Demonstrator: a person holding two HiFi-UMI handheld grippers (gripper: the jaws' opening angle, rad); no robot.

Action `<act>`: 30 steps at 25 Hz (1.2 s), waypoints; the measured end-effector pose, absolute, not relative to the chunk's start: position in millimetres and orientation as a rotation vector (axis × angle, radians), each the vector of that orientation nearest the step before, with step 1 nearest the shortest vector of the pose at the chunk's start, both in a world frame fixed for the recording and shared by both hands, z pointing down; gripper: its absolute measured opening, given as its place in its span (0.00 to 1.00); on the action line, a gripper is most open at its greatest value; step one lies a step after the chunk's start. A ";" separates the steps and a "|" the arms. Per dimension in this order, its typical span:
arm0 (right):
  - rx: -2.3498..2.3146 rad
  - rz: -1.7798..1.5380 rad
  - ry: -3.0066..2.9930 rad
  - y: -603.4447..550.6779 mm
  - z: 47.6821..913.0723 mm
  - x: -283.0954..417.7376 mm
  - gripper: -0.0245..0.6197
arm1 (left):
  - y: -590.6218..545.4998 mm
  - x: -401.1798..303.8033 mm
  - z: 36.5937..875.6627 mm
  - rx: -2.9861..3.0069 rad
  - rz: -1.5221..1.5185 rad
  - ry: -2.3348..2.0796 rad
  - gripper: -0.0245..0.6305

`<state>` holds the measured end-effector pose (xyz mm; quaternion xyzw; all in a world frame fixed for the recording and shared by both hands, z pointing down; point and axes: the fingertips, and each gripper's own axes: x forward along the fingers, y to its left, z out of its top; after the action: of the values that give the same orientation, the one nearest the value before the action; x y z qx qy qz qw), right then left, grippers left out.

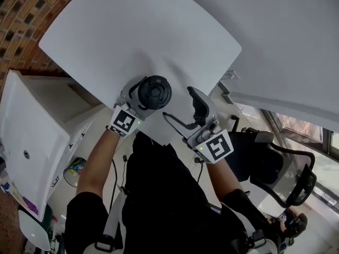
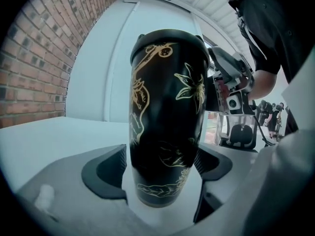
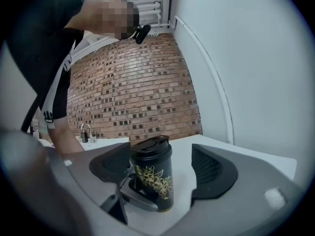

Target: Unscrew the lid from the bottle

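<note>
Black bottle (image 2: 167, 112) is standing upright, clamped by the left gripper (image 2: 161, 168); right gripper (image 1: 186, 111), jaws apart, is hovering beside the lid (image 3: 149, 145).

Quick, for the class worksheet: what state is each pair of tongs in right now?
Left tongs: closed on the bottle.
Right tongs: open, holding nothing, apart from the bottle.
</note>
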<state>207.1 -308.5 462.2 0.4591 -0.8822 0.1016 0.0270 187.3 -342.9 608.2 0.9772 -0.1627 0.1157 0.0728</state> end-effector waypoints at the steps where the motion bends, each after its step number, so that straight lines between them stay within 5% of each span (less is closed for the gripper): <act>1: 1.404 0.299 -2.730 -311.3 463.9 201.1 0.64 | -342.6 189.7 607.6 2.939 0.345 -0.479 0.70; 7: 1.390 0.274 -2.749 -328.4 477.9 173.1 0.75 | -340.3 195.0 606.6 2.949 0.339 -0.401 0.65; 30: 1.454 0.116 -2.764 -349.5 486.5 146.5 0.74 | -338.5 196.9 606.5 2.945 0.343 -0.358 0.63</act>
<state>146.5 -349.5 486.5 0.4652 -0.8844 0.0372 0.0083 196.9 -338.5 606.5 0.9831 -0.1195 0.1145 0.0777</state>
